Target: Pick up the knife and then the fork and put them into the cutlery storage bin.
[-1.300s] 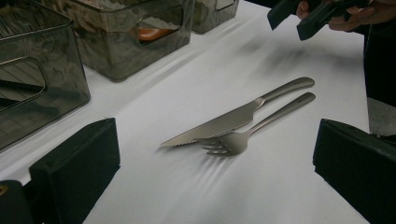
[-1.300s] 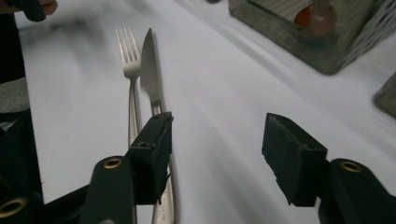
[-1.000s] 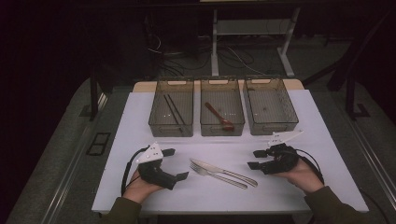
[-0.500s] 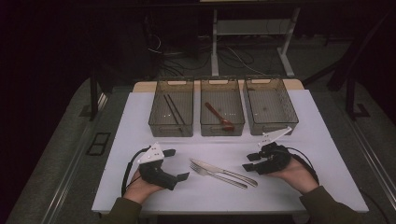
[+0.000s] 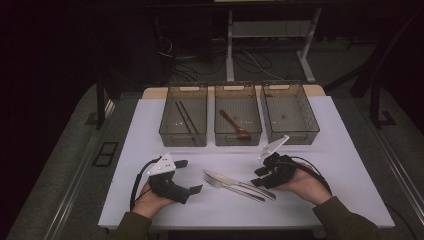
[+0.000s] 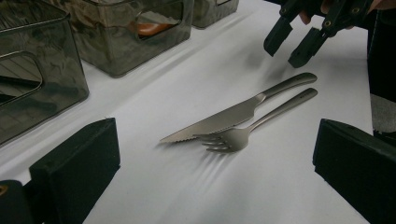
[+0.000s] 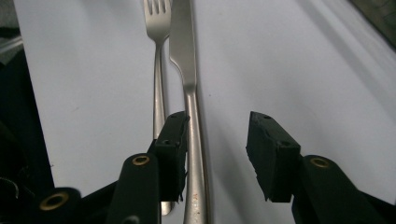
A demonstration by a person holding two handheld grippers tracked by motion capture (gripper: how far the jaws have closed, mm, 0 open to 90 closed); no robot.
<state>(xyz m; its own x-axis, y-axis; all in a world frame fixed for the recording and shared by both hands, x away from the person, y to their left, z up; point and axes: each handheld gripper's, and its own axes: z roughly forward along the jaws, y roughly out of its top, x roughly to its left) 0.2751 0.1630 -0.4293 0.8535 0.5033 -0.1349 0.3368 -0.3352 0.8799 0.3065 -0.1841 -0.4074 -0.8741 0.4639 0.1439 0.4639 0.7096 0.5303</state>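
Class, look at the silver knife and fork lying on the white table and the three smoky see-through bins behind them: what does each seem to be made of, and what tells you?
Silver knife and silver fork: probably brushed stainless steel, judging by the even grey satin sheen with soft reflections. Three smoky see-through bins: likely tinted rigid plastic, since their contents show through glossy moulded walls.
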